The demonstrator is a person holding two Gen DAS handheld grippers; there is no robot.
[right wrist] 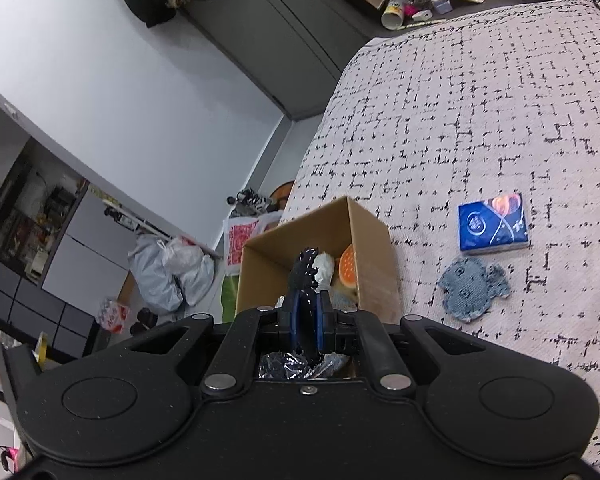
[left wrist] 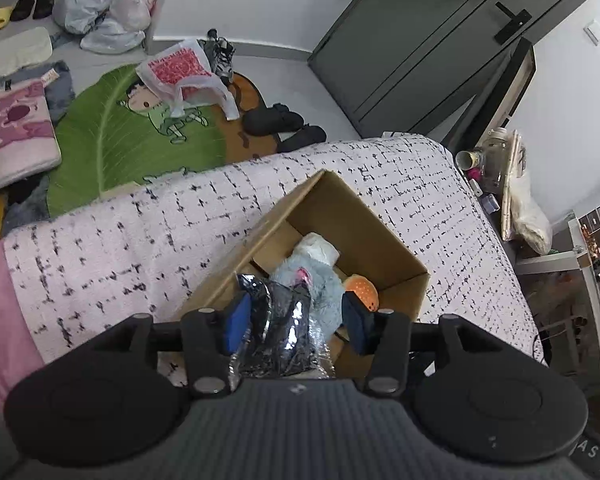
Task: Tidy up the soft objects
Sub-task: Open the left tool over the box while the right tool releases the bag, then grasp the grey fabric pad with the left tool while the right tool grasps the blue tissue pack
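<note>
Pink bedspread with black broken-grid pattern [right wrist: 480, 112] covers the bed; everything in play sits on it.

Open brown cardboard box [left wrist: 384, 240] rests on the spread near the bed edge. Inside: light-blue fuzzy plush toy [left wrist: 324, 284], white soft bundle [left wrist: 320, 248] behind it, orange round squishy [left wrist: 362, 288] against the right-hand box wall.

Shiny black crinkled plastic packet [left wrist: 276, 320] hangs over the near end of the box, above the plush.

Left gripper [left wrist: 296, 320]: jaws wide apart. Packet sits in the gap, against the left blue pad [left wrist: 236, 324]; right pad clear of it, near the orange squishy. Not clamping anything.

Right gripper [right wrist: 309, 330]: jaws nearly closed, blue pads [right wrist: 294, 326] pinching the packet's edge. Serrated top of the packet sticks up past the fingertips, crumpled silver-black rest bunches below, close to the camera. Held over the box opening.

Outside the box, right wrist view: blue tissue pack with orange-red print [right wrist: 493, 223] flat on the spread, well apart from the box. Small denim shirt-shaped patch [right wrist: 473, 287] just beside the tissue pack, nearer the camera.
</note>
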